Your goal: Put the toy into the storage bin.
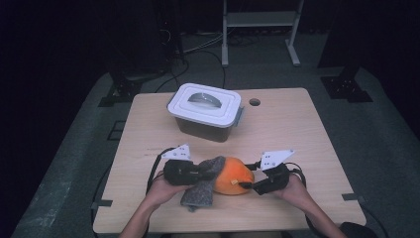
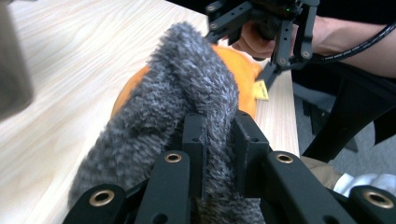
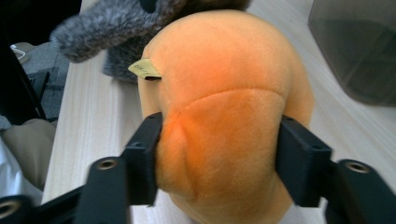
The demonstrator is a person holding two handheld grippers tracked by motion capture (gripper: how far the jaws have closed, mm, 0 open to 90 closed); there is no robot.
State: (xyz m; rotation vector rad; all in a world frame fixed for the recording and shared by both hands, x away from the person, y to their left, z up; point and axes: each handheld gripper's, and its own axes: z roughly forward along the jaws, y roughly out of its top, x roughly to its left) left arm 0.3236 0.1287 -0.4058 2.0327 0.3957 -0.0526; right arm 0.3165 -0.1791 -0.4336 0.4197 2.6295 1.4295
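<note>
Item 1, left gripper (image 2: 212, 128): 2 black jaws, pinched tight on a fold of grey shaggy fabric (image 2: 177, 107). The fabric is 1 long-pile, fuzzy piece, soft and limp, draped over the left end of the plush toy and hanging down to the table in front of it.

Item 2, right gripper (image 3: 219, 154): 2 black jaws set wide, both pads pressed into the sides of the orange plush toy (image 3: 224, 93), denting its velvety nap. Grip is on the toy's right end.

Item 3, orange plush toy: 1 piece, rounded and oval, short smooth pile, with a curved stitched seam across the body and 1 small yellow fabric tag (image 3: 145, 69) at its side. It lies on the table near the front edge, between the 2 grippers. Long axis runs left to right across the table; which end is the head cannot be told.

Item 4, hands: 2, one behind each gripper, entering from the near edge.

Item 5, storage box (image 1: 205, 111): 1, rectangular with rounded corners, dark translucent plastic walls, white lid shut, standing well behind the toy.

Item 6, table (image 1: 297, 129): 1, pale wood grain, with 1 round hole (image 1: 254, 102) near the far edge.
</note>
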